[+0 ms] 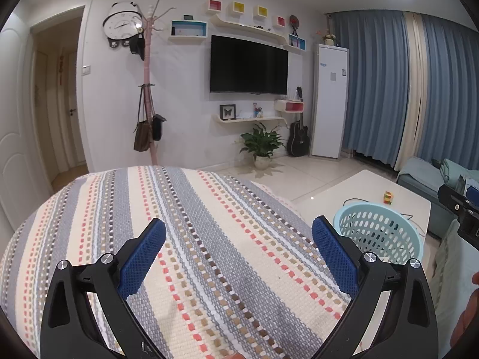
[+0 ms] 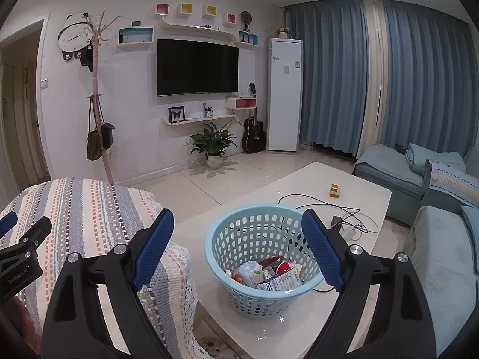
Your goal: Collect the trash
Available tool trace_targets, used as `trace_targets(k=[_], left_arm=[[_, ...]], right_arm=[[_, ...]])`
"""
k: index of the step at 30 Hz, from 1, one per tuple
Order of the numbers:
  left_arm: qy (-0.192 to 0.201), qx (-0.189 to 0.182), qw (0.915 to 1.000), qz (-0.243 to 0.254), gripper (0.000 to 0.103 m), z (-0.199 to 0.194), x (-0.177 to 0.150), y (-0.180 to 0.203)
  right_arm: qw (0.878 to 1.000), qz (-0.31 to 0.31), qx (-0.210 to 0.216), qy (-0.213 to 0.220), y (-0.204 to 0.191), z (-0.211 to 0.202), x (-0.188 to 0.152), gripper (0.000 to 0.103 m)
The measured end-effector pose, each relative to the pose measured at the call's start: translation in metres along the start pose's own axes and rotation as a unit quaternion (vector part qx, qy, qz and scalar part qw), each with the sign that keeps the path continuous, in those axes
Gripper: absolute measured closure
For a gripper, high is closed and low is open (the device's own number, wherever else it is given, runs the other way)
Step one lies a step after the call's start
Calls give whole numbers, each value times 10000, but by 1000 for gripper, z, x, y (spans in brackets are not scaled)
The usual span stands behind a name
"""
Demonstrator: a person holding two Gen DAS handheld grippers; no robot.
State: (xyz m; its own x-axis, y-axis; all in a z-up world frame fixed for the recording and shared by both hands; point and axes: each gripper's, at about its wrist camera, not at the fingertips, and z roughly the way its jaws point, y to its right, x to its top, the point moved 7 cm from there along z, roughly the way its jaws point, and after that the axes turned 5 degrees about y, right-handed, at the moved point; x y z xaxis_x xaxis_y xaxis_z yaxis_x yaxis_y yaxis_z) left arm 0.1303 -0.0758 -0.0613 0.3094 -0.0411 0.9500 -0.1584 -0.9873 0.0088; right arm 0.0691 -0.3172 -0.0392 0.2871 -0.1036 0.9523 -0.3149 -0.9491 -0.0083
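A light blue perforated basket (image 2: 263,236) stands on the white coffee table (image 2: 353,185). It holds several pieces of trash (image 2: 263,273): cartons, wrappers and a crumpled white item. My right gripper (image 2: 238,224) is open and empty, above and in front of the basket. My left gripper (image 1: 239,233) is open and empty over a striped woven cover (image 1: 179,209); the basket (image 1: 380,233) is to its right. The left gripper also shows at the left edge of the right wrist view (image 2: 21,239).
A colourful cube (image 2: 335,191) and a black cable with a charger (image 2: 344,224) lie on the table behind the basket. Blue sofas (image 2: 395,167) stand to the right. A potted plant (image 2: 214,146), a guitar and a coat stand are by the far wall.
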Motion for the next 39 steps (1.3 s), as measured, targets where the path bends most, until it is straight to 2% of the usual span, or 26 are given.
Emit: trace_targets(k=[39], left_arm=[[10,-85,10000,-13,8,0,3,1]], right_arm=[[9999,69,26,-86,6,4,-2,19]])
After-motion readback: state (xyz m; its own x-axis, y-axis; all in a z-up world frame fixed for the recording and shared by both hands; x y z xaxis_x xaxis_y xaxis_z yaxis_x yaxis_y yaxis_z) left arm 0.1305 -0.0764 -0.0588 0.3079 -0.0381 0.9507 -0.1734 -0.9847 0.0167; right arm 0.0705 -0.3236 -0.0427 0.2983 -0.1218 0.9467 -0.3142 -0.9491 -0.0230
